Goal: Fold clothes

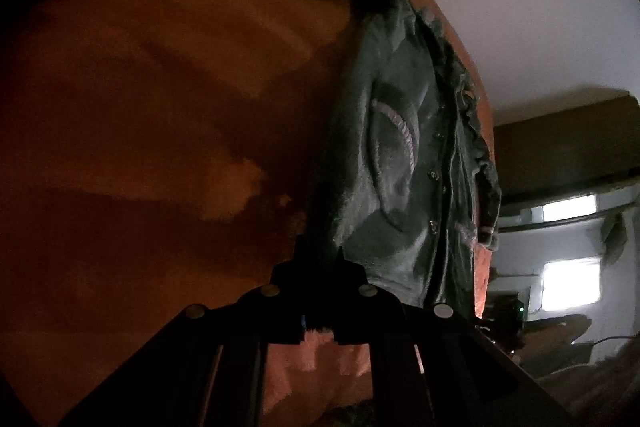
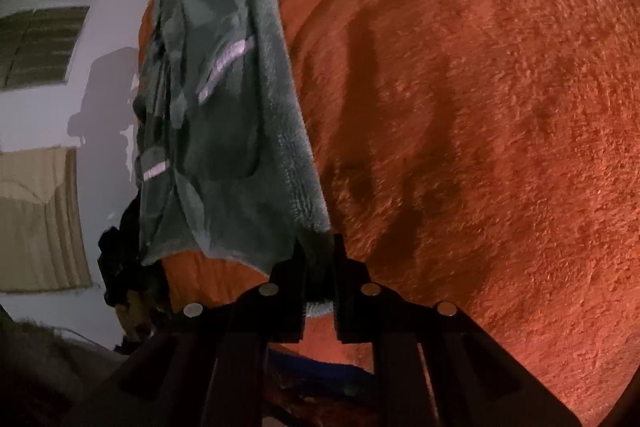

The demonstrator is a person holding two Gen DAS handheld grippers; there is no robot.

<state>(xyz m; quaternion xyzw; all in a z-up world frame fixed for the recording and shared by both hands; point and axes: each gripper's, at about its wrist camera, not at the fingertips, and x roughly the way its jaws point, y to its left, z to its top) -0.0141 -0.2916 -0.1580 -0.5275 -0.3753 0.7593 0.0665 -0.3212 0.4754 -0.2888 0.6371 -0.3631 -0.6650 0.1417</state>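
A dark green fleece jacket (image 1: 400, 155) with buttons and pale stripes lies on an orange fuzzy blanket (image 1: 160, 107). In the left wrist view my left gripper (image 1: 319, 253) is shut on the jacket's near edge, its black fingers pinching the fabric. In the right wrist view the same jacket (image 2: 236, 131) stretches away to the upper left over the blanket (image 2: 480, 107). My right gripper (image 2: 320, 247) is shut on the jacket's corner, and a bit of green hem shows below its fingers. The cloth looks slightly lifted at both grips.
A white wall (image 1: 500, 7) rises beyond the blanket's far edge. A window (image 1: 572, 283) and dim furniture sit at the right of the left wrist view. Beige cloth (image 2: 36, 219) hangs on the wall at the left of the right wrist view, with dark clutter (image 2: 120, 267) below.
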